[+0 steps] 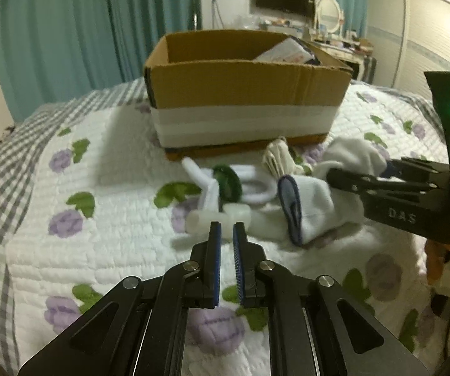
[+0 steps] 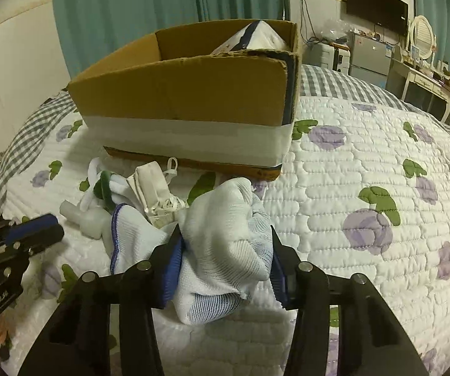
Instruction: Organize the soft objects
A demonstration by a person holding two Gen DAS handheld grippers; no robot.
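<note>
Step in hand: pick-up of one item from the loose pile, box as the destination

Right gripper (image 2: 225, 250): pads clamped on a bunched white sock with a blue-edged cuff (image 2: 222, 250). The fabric fills the gap between the fingers and bulges out above and below. Its cuff end trails left toward the pile, so I judge it gripped but not clear of the quilt (image 2: 366, 169); whether the lower fold touches the bed I cannot tell.

Left gripper (image 1: 227, 235): holding nothing, pads drawn near together with a narrow slit between them. It hovers just short of a translucent plastic tube piece (image 1: 215, 217) at the near edge of the pile.

Pile, in front of the cardboard box (image 1: 243, 84): a white strap tangle with a green ring (image 1: 228, 181) and a folded cream cloth item with cords (image 1: 276, 156) lying just beside the box's base. The box stands on the quilt, open-topped, with something white with dark trim already inside at the far right corner.

Judgement: sorting is partly done, several items left.

Next move calls for lifting the sock high enough to clear the front wall of the box, with the trailing cuff not snagging the cords, then carrying it over the rim before opening. The left tongs need to spread wider before they can take anything
</note>
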